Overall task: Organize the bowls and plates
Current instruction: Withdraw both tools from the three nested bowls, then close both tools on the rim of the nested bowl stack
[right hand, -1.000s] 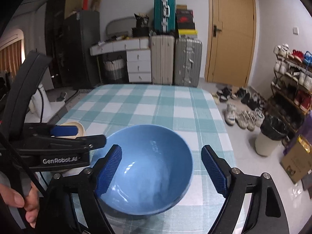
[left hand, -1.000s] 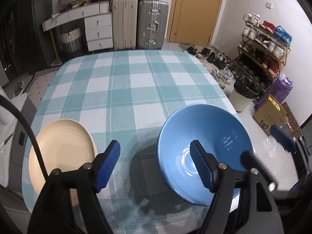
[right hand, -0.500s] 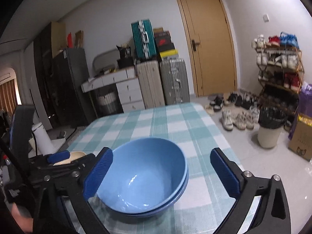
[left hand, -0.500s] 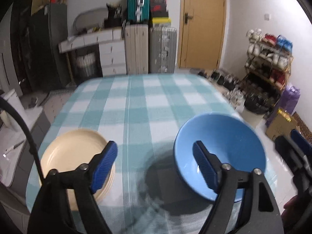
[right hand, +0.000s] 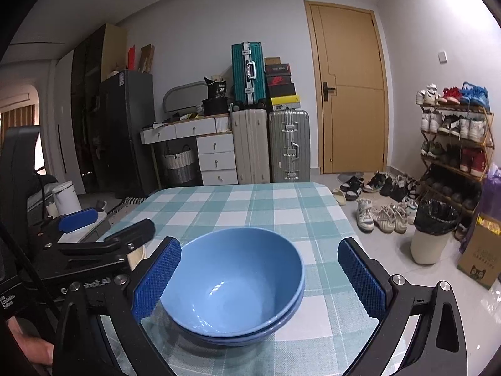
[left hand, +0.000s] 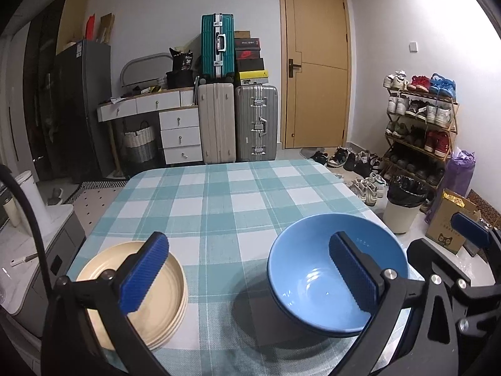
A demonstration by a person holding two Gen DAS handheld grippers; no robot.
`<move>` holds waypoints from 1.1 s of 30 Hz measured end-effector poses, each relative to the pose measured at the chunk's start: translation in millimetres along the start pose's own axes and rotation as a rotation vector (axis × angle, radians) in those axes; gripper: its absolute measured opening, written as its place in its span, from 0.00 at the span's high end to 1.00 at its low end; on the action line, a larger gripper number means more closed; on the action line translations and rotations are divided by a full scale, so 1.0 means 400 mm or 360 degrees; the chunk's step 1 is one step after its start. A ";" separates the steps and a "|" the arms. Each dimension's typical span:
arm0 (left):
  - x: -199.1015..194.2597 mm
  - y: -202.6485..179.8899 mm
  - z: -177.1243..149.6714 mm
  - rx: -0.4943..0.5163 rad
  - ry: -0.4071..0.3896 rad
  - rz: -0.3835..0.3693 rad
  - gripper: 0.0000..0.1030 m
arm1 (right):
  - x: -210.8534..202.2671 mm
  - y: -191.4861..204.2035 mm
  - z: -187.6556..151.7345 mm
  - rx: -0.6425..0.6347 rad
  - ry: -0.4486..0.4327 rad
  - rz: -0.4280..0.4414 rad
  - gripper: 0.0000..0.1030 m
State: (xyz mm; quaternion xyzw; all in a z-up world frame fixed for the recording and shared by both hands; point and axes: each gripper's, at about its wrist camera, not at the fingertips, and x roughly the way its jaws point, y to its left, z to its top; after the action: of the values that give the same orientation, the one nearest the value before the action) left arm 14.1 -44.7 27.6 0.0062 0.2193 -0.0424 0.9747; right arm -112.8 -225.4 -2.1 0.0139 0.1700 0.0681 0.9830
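Nearest the cameras, the left gripper [left hand: 247, 277] has its jaws opening over bare cloth between the two stacks with nothing between them, while the right gripper [right hand: 258, 282] stands spread wide around the blue bowls [right hand: 233, 285], its pads clear of the rim on both sides, so neither tool holds anything. The bowls sit nested, one inside the other, near the table's near right corner, and the cream plates [left hand: 156, 300] lie stacked flat by the near left corner; like is piled with like, which reads as the sorting being about done. Beyond them the checked tablecloth [left hand: 219, 200] carries nothing out to the far edge.
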 end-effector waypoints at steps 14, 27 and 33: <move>0.008 -0.008 -0.010 0.0008 0.0043 0.0037 0.00 | 0.032 -0.061 -0.008 0.0184 0.0138 0.0016 0.01; 0.026 -0.022 -0.017 0.0049 0.0091 0.0046 0.00 | 0.062 -0.076 -0.013 0.0230 0.0226 0.0011 0.01; 0.065 -0.030 -0.018 0.0047 0.0173 0.0061 0.00 | 0.082 -0.083 -0.016 0.0256 0.0287 0.0009 0.01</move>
State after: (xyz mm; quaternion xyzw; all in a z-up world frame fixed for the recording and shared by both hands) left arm 33.5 -58.5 9.9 0.0271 0.2710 -0.0266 0.9618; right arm -80.0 -253.8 -20.7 0.0872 0.2627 0.0581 0.9592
